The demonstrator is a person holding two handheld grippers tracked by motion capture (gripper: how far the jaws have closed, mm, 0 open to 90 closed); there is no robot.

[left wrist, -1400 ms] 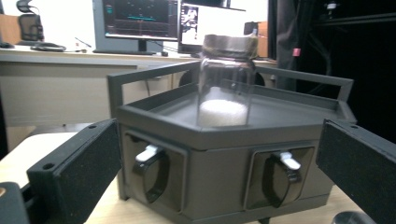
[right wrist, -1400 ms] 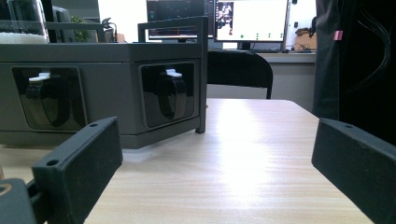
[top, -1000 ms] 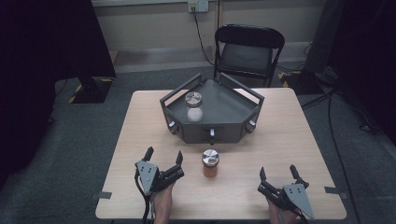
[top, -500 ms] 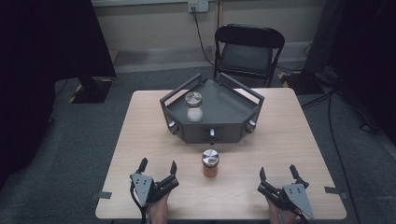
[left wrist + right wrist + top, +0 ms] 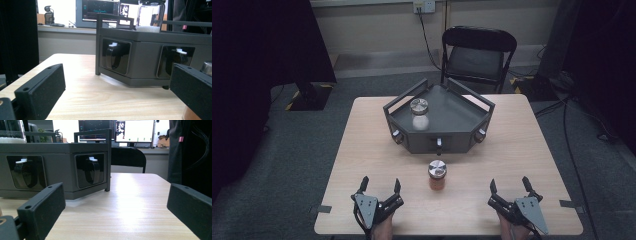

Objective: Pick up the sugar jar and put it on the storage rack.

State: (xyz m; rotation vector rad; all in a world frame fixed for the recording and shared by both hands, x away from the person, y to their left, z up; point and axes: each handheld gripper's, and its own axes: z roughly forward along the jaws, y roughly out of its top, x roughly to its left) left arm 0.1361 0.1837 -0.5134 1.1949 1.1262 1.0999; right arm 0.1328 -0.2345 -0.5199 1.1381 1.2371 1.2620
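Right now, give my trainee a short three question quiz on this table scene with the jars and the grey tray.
1. True or false: the orange jar stands inside the grey tray.
2. Which gripper is nearer the orange jar: A left gripper, B right gripper?
3. Fill in: the white jar in the tray has a ____ lid.

Key: 1 false, it stands on the table; 2 A; 3 metal.

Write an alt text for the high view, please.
Two open tools, left tool and right tool, rest at the near edge of a wooden table, with an orange jar between them. Behind it stands a dark tray holding a white jar.
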